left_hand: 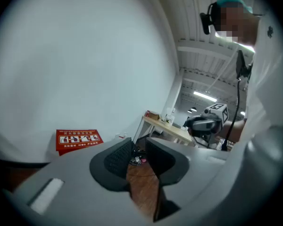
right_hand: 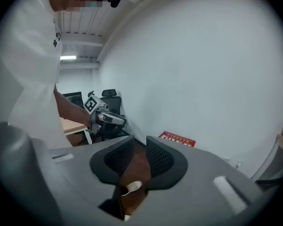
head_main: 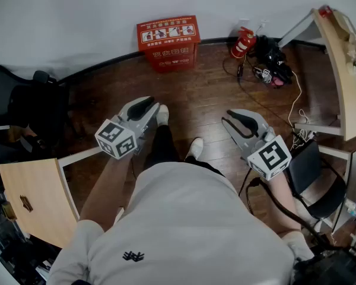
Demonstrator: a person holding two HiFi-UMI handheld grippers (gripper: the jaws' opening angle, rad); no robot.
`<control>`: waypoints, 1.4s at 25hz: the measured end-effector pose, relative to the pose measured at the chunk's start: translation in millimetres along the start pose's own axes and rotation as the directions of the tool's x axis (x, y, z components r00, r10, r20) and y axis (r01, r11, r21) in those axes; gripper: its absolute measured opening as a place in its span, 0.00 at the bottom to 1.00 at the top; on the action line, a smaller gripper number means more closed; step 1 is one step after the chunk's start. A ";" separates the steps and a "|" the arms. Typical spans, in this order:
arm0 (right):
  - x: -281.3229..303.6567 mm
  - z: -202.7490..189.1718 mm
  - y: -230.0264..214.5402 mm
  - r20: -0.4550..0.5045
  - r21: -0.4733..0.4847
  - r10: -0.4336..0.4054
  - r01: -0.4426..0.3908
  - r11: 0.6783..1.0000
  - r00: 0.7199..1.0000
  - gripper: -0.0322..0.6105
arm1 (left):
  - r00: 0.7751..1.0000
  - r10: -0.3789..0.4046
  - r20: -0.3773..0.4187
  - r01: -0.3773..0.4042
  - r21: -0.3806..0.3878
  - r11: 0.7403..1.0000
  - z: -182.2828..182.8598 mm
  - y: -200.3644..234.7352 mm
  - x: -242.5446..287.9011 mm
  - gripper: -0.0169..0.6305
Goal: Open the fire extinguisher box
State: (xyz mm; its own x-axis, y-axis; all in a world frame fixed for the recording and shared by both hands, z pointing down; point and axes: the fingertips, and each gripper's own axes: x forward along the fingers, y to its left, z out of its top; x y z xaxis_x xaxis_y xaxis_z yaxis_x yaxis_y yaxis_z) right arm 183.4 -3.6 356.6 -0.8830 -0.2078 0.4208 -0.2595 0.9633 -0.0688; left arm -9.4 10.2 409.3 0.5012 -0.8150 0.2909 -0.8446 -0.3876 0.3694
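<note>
The red fire extinguisher box (head_main: 169,40) stands on the wooden floor against the white wall, its lid shut. It also shows in the left gripper view (left_hand: 78,139) and the right gripper view (right_hand: 178,139). My left gripper (head_main: 145,106) is held in the air well short of the box, jaws apart with nothing between them (left_hand: 137,149). My right gripper (head_main: 240,119) hovers to its right at about the same distance, also open and empty (right_hand: 139,152). Each gripper appears in the other's view: the right gripper (left_hand: 205,123) and the left gripper (right_hand: 104,117).
A red fire extinguisher (head_main: 243,42) and a tangle of cables (head_main: 273,64) lie right of the box. A wooden desk (head_main: 344,70) stands at the far right, with a black chair (head_main: 317,183) before it. A black office chair (head_main: 18,100) and a wooden tabletop (head_main: 35,198) are at the left.
</note>
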 end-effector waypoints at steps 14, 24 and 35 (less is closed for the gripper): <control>99.5 50.2 -71.2 -0.111 0.152 -0.079 0.095 0.984 0.991 0.18 | 0.978 0.181 -0.106 -0.210 -0.483 0.850 -77.5 316.4 97.6 0.21; 181.5 37.2 -99.2 -0.254 0.267 -0.036 0.106 0.958 0.967 0.17 | 0.967 0.183 -0.178 -0.255 -0.683 0.684 -146.1 430.0 161.2 0.27; 189.6 1.4 -98.4 -0.302 0.301 -0.065 0.159 0.940 0.951 0.16 | 0.992 0.121 -0.025 -0.084 -0.852 0.517 -179.1 422.7 176.4 0.24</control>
State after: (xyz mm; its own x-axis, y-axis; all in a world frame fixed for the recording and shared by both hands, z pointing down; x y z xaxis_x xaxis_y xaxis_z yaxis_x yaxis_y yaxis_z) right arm 40.9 -138.0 441.9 -0.7050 -0.2085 0.6778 -0.5023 0.8215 -0.2697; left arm -244.3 -220.2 774.9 0.4000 -0.8448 0.3553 -0.3183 0.2355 0.9183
